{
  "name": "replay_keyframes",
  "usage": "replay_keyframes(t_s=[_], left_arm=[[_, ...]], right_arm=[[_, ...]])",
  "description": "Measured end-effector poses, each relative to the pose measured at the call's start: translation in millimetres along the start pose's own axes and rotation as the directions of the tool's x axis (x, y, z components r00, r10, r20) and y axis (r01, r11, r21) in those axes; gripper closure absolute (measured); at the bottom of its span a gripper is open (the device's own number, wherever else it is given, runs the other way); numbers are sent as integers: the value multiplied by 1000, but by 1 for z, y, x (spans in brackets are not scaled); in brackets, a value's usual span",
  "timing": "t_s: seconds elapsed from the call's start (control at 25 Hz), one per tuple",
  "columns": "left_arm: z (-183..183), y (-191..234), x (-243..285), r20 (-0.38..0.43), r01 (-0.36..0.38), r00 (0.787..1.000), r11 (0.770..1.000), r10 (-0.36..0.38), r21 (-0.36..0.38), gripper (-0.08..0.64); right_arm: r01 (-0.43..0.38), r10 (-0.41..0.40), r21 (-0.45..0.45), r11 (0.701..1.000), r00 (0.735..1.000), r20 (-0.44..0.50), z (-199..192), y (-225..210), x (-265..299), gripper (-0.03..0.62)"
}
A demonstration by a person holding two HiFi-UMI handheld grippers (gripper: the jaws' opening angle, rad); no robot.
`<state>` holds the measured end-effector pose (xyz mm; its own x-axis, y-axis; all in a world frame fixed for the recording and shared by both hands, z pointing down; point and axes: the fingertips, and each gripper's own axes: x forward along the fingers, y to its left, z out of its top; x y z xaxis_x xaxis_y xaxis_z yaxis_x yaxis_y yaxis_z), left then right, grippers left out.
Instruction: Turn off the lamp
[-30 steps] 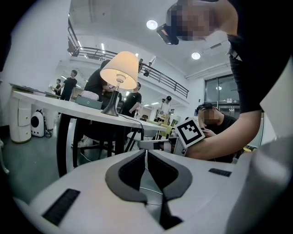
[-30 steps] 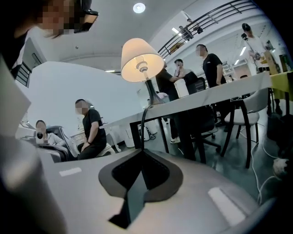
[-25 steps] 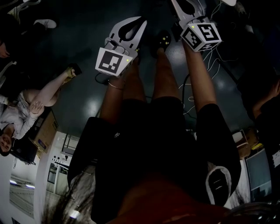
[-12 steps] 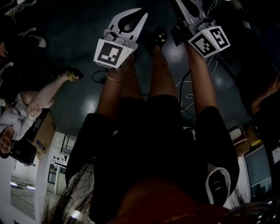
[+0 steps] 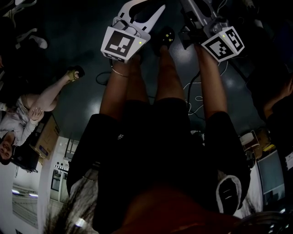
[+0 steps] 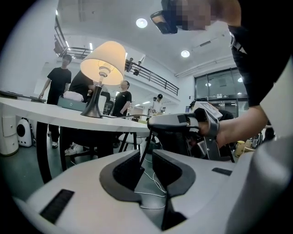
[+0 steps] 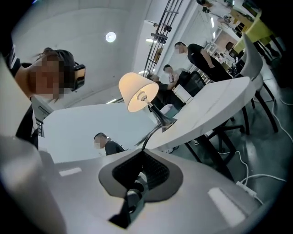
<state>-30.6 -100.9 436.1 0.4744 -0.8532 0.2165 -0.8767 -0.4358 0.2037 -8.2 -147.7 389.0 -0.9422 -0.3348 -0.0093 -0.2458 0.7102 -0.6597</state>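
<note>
The lamp (image 6: pixel 103 75) stands lit on a white table (image 6: pixel 55 116), with a cream shade and a dark flared base; the right gripper view shows the lamp (image 7: pixel 137 93) too. Its black cord (image 7: pixel 149 137) runs from the base into my right gripper (image 7: pixel 143 157), which is shut on it. A grey lump on the cord (image 7: pixel 134 194) shows below the pads. My left gripper (image 6: pixel 146 157) is open, and the cord (image 6: pixel 143 153) hangs between its pads without being pressed. In the head view, the left gripper (image 5: pixel 145 5) and the right gripper (image 5: pixel 198 13) are held out in front of the body.
Several people stand behind the table (image 7: pixel 215 103). Chairs and table legs (image 7: pixel 219 151) fill the space under it. White cables and a power strip (image 7: pixel 249 185) lie on the dark floor. A white appliance (image 6: pixel 9 135) sits at the left. A seated person (image 5: pixel 18 119) is nearby.
In the head view both grippers have moved up the frame, away from the body. The right gripper's marker cube has shifted right and rolled.
</note>
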Motion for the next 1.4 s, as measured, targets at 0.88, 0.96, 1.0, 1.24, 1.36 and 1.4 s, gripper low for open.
replay_keyframes(t_s=[0.88, 0.96, 1.0, 1.24, 1.36, 1.4], left_arm=[[17, -6, 33, 28, 72, 997, 996, -73, 44, 472], [17, -6, 33, 24, 68, 997, 997, -70, 46, 474], [17, -6, 33, 21, 68, 997, 996, -69, 53, 474], [18, -10, 33, 6, 71, 997, 992, -72, 100, 537], [17, -16, 34, -3, 88, 996, 991, -89, 101, 538], [17, -18, 34, -3, 95, 995, 991, -95, 94, 538]], right_arm=[[-74, 66, 141, 987, 996, 57, 7, 7, 2, 584], [-73, 65, 141, 987, 996, 56, 7, 7, 2, 584], [-73, 65, 140, 987, 996, 56, 7, 7, 2, 584], [-67, 60, 131, 989, 996, 59, 8, 6, 2, 584], [-45, 40, 97, 994, 998, 55, 8, 4, 0, 584], [-36, 32, 76, 996, 998, 52, 8, 3, -1, 584]])
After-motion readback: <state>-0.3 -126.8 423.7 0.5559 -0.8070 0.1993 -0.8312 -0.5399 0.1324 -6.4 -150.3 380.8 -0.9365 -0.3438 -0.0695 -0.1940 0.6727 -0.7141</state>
